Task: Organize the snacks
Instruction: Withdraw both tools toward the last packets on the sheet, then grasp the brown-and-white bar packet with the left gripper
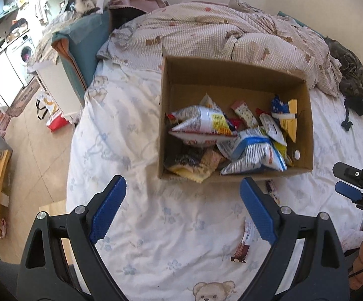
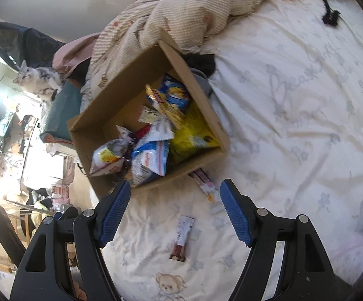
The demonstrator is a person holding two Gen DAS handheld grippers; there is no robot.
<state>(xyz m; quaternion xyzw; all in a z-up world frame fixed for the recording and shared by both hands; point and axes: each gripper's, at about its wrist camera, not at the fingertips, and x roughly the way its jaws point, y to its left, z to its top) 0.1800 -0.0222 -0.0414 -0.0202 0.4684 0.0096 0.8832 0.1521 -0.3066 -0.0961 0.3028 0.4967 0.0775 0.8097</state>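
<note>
Both grippers hover over a bed (image 1: 136, 225) on which an open cardboard box (image 1: 234, 74) already holds most of the snacks. The left gripper (image 1: 182, 209) has its fingers spread wide and empty; the right gripper (image 2: 175, 210) likewise stands wide and empty, just short of the box's near wall.

Two items remain outside. A brown-ended stick pack (image 2: 182, 242) lies flat on the sheet, between and slightly beyond the right fingers (image 2: 115, 214). A second, pale stick (image 2: 205, 184) lies with one end tucked at the foot of the box (image 2: 199, 100). In the left view the same pair appear as stick pack (image 1: 244, 242) and pale stick (image 1: 271, 189).

Step in hand, judged: collecting the loose sticks. The brown-ended one is the nearer candidate for the right gripper. It is thin and lies on soft bedding, so the fingers would best straddle its narrow width, press lightly into the sheet and close without pinching cloth. The pale stick probably needs drawing clear of the box wall first.

In the box: a white-and-red bag (image 1: 201, 125), a blue-and-white bag (image 1: 254, 155) and a yellow bag (image 2: 194, 135).

Legible writing: pack print is too blurred to read. Script on the sheet (image 2: 304, 75) seems to begin "Bea", the rest uncertain. A cat (image 2: 37, 79) sits beyond the bed.
</note>
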